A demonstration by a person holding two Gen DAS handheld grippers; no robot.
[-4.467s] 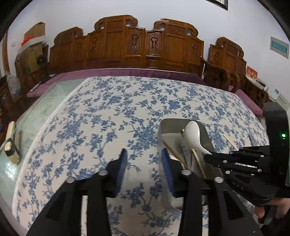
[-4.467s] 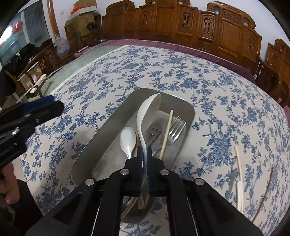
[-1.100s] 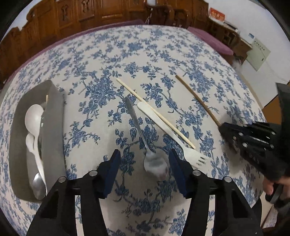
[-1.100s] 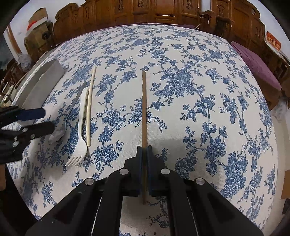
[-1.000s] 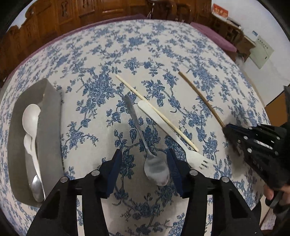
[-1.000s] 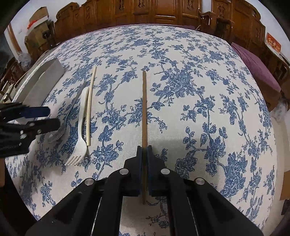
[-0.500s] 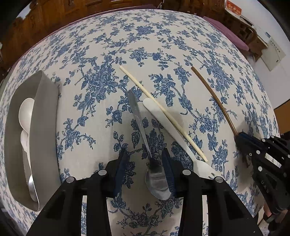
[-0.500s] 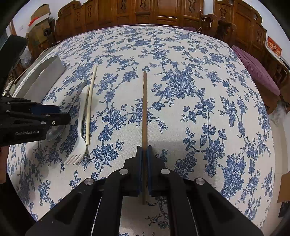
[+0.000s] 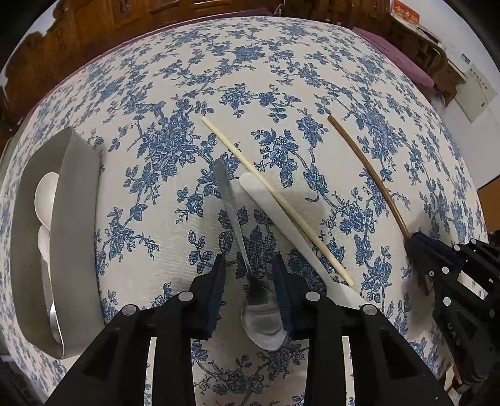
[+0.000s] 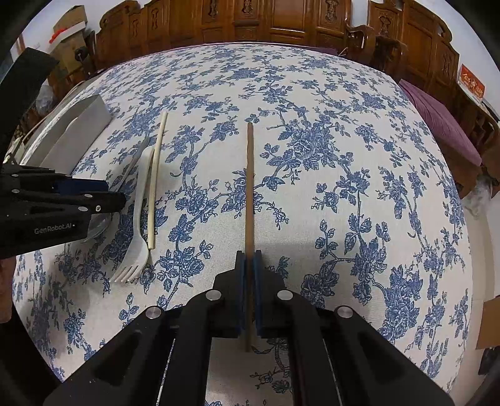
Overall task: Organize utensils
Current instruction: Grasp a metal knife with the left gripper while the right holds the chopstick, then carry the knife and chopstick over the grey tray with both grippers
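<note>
A metal spoon (image 9: 240,243) lies on the flowered tablecloth, bowl toward me. My left gripper (image 9: 249,265) is open, its fingers on either side of the spoon's neck, not touching it. A white plastic fork (image 9: 281,228) and a pale chopstick (image 9: 275,200) lie just right of the spoon; both also show in the right wrist view, the fork (image 10: 139,218) and the chopstick (image 10: 156,175). My right gripper (image 10: 249,259) is shut on a brown chopstick (image 10: 249,175), which lies flat on the cloth and points away; it also shows in the left wrist view (image 9: 368,175).
A metal tray (image 9: 75,225) at the left holds white spoons and other utensils. The round table's edge curves close on the right. Carved wooden chairs (image 10: 281,18) and a purple bench (image 10: 437,118) stand behind the table.
My left gripper has moved down and forward over the spoon, and its fingers have narrowed around the spoon's neck. My right gripper stays shut on the brown chopstick, unmoved.
</note>
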